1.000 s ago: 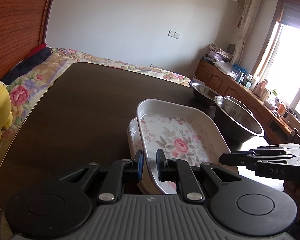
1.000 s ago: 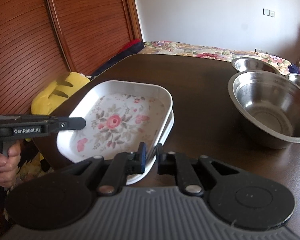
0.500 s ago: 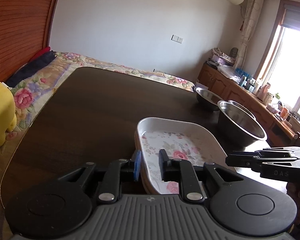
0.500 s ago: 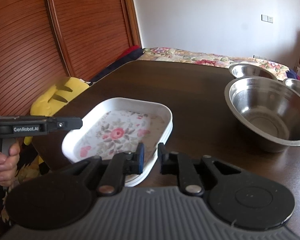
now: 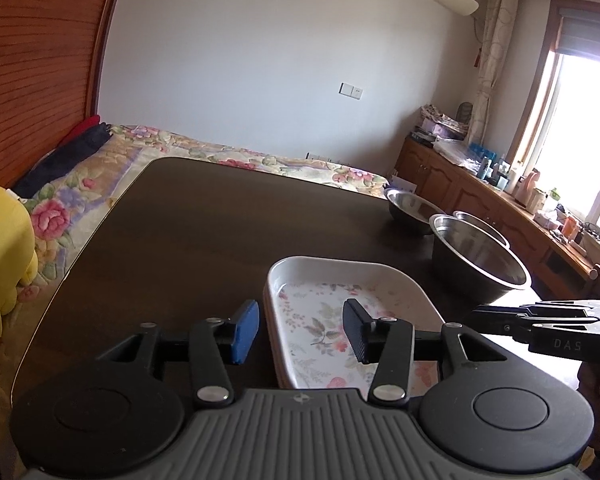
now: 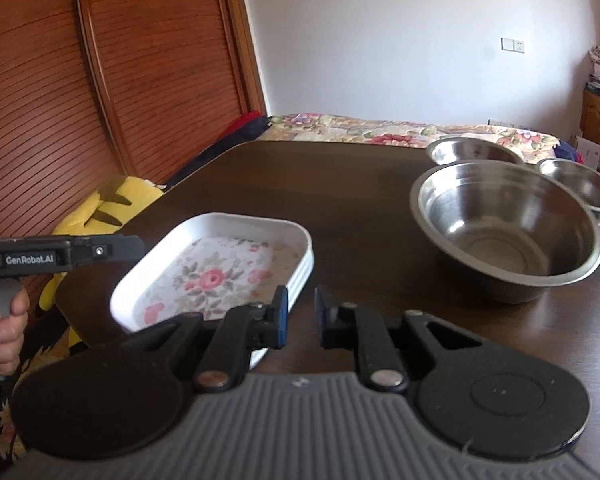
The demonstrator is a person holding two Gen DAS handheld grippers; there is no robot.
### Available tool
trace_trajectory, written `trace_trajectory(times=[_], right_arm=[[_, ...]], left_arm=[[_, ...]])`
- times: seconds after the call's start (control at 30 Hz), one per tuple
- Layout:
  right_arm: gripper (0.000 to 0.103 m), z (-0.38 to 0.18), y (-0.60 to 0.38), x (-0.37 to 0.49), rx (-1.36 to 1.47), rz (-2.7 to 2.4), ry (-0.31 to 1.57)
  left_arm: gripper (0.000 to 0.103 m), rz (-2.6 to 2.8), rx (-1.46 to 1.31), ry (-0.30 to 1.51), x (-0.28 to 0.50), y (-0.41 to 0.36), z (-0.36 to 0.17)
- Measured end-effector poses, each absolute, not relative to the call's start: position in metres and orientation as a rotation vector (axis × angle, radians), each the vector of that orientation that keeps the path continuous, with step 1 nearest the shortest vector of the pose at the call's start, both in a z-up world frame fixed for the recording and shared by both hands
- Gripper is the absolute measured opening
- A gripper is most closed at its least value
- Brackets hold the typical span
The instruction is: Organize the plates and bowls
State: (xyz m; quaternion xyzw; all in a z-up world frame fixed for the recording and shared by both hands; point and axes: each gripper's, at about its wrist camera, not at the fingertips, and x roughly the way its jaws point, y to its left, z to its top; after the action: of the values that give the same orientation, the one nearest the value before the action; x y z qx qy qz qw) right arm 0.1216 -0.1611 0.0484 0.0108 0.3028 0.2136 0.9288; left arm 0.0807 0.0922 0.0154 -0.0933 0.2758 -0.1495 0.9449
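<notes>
Hovering low at the bottom of the left wrist view, the left gripper (image 5: pixel 300 332) has its ribbed black and blue pads spread wide, straddling the near left rim of the floral plates (image 5: pixel 352 312) without gripping them. The right gripper (image 6: pixel 300 316), bottom centre of the right wrist view, has its jaws a narrow gap apart and empty, just beside the plates' right edge (image 6: pixel 216 276). Neither tool holds anything.

The plates are shallow, rounded-rectangle dishes, glossy white with a rose-and-leaf print; layered rims on the side suggest at least two nested in one stack, lying flat on the dark, smooth wooden table (image 5: pixel 204 232) near its front edge. Stacking them this way looks like the plate half of the tidying done, and the grippers' open stance fits a release.

Further back, right of centre, stands the large steel bowl (image 6: pixel 508 236), round, deep and brightly reflective, resting upright and apart from the plates. Behind it sit two smaller steel bowls: one (image 6: pixel 470 152) at the table's far edge, the other (image 6: pixel 580 188) toward the right margin, close beside the large one. They are not yet nested, so gathering them by size is probably what remains.

Beyond the table, a flowered bedspread (image 5: pixel 236 156) runs under a plain white wall, with slatted wooden doors (image 6: pixel 100 80) filling the upper left.
</notes>
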Motion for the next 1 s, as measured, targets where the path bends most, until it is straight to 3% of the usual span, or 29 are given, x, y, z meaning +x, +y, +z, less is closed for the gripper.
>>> trace_trajectory(times=[1.0], right_arm=[[0.017,0.07,-0.254,0.12,0.035,0.214,0.468]], left_arm=[[0.081,-0.446,0.015,0.502,0.102,-0.009,0.043]])
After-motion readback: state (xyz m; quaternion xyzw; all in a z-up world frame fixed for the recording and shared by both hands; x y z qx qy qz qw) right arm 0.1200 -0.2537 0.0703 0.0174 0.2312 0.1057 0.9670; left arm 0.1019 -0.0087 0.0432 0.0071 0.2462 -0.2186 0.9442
